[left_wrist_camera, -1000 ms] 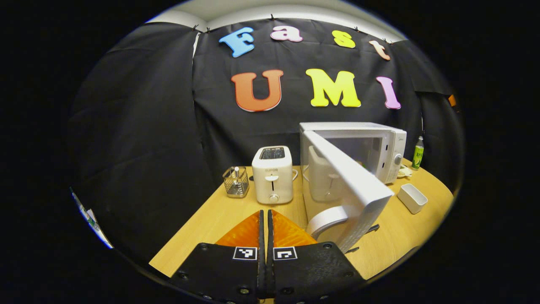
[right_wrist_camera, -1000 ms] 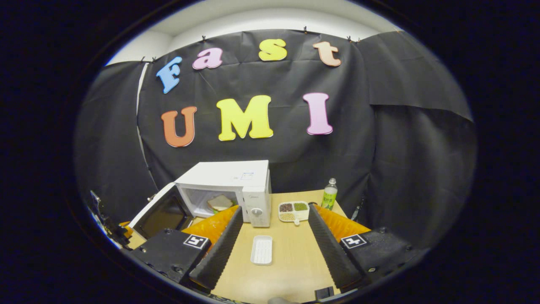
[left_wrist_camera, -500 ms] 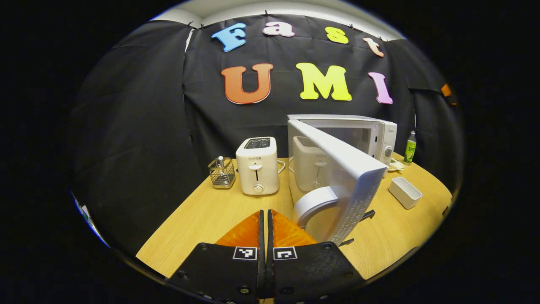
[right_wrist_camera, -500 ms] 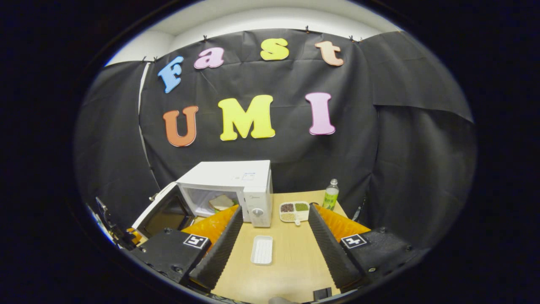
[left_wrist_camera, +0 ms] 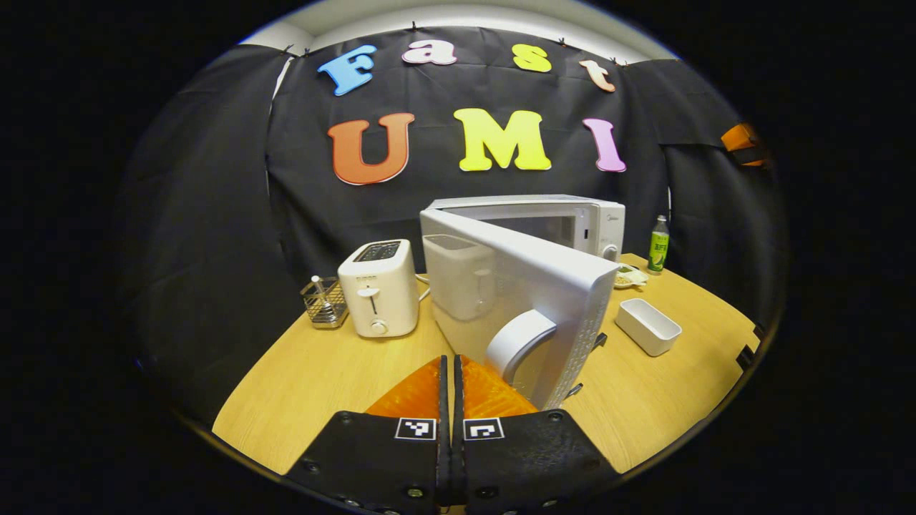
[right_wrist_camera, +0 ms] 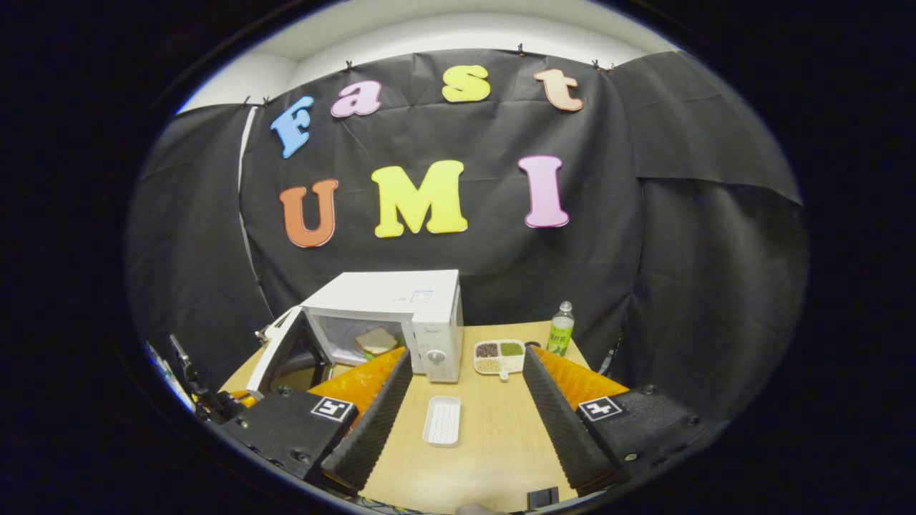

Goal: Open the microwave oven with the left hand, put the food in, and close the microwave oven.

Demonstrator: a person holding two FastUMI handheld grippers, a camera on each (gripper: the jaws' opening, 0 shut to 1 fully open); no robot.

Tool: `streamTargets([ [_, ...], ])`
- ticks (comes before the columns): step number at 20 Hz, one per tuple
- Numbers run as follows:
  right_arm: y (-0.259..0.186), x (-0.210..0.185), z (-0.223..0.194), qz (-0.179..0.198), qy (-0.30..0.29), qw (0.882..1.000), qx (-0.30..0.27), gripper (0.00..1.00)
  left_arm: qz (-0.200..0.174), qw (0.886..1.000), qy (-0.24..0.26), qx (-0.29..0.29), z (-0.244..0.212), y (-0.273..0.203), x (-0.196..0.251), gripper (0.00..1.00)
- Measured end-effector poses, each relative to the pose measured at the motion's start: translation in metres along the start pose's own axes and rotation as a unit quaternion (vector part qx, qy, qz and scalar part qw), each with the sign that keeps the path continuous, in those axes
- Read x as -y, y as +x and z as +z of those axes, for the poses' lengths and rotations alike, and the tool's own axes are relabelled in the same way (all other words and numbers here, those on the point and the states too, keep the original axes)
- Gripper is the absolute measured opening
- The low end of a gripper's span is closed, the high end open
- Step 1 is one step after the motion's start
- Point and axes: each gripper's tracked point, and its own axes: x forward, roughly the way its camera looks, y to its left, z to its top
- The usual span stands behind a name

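The white microwave (left_wrist_camera: 544, 214) stands at the back of the wooden table with its door (left_wrist_camera: 529, 275) swung partway toward the cavity. My left gripper (left_wrist_camera: 449, 361) is shut with nothing between its fingers, its tips just left of the door's outer face, below the curved handle (left_wrist_camera: 519, 342); I cannot tell whether they touch. In the right gripper view the microwave (right_wrist_camera: 401, 297) has a sandwich (right_wrist_camera: 376, 340) inside and its door (right_wrist_camera: 280, 352) stands half open. My right gripper (right_wrist_camera: 467, 354) is open and holds nothing, hovering over the table in front of the microwave.
A white toaster (left_wrist_camera: 378, 287) and a wire basket (left_wrist_camera: 323, 302) stand left of the microwave. An empty white tray (right_wrist_camera: 443, 420) lies between my right fingers. A divided plate of beans (right_wrist_camera: 499, 355) and a green bottle (right_wrist_camera: 560, 329) sit right of the microwave.
The microwave door has swung from wide open to about half shut. My left gripper has travelled with it toward the microwave, staying shut. The right gripper has barely moved.
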Motion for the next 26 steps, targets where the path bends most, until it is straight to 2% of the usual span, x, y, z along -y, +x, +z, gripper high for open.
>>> streamTargets([
  [4,0.000,0.008,0.001,-0.001,0.005,1.000,0.003,0.99,-0.034,0.999,0.021,0.003,0.010,0.009,0.037,0.00],
  [5,-0.001,0.009,0.001,0.000,0.005,1.000,0.001,0.92,-0.038,0.999,0.027,0.006,0.013,0.013,0.045,0.00],
  [7,0.000,0.016,0.003,0.000,0.003,1.000,0.000,0.92,-0.047,0.998,0.034,0.011,0.019,0.020,0.060,0.00],
  [8,-0.001,0.021,0.005,-0.003,0.000,1.000,0.001,0.99,-0.051,0.998,0.036,0.013,0.023,0.025,0.068,0.00],
  [15,-0.003,0.052,0.015,-0.015,0.002,1.000,0.004,0.99,-0.088,0.995,0.035,0.027,0.051,0.060,0.126,0.00],
  [16,-0.002,0.056,0.015,-0.018,0.004,1.000,0.004,0.92,-0.092,0.995,0.040,0.029,0.054,0.066,0.132,0.00],
  [17,-0.003,0.059,0.017,-0.020,0.005,1.000,0.004,0.99,-0.096,0.994,0.044,0.030,0.056,0.070,0.138,0.00],
  [18,-0.001,0.063,0.016,-0.021,0.005,1.000,0.004,0.99,-0.101,0.993,0.045,0.031,0.060,0.076,0.144,0.00],
  [20,0.000,0.071,0.014,-0.025,0.002,1.000,-0.001,0.99,-0.103,0.993,0.047,0.033,0.065,0.091,0.155,0.00],
  [21,0.001,0.075,0.014,-0.027,0.001,1.000,-0.004,0.92,-0.103,0.993,0.048,0.034,0.066,0.096,0.159,0.00],
  [22,0.003,0.079,0.014,-0.028,0.003,1.000,-0.007,0.99,-0.104,0.993,0.049,0.034,0.069,0.101,0.162,0.00],
  [23,0.004,0.082,0.014,-0.028,0.005,1.000,-0.008,0.99,-0.104,0.993,0.049,0.036,0.072,0.107,0.166,0.00],
  [24,0.006,0.086,0.013,-0.031,0.005,0.999,-0.009,0.92,-0.104,0.993,0.050,0.037,0.075,0.111,0.168,0.00],
  [26,0.009,0.090,0.015,-0.034,0.004,0.999,-0.009,0.92,-0.103,0.993,0.052,0.038,0.080,0.121,0.173,0.00],
])
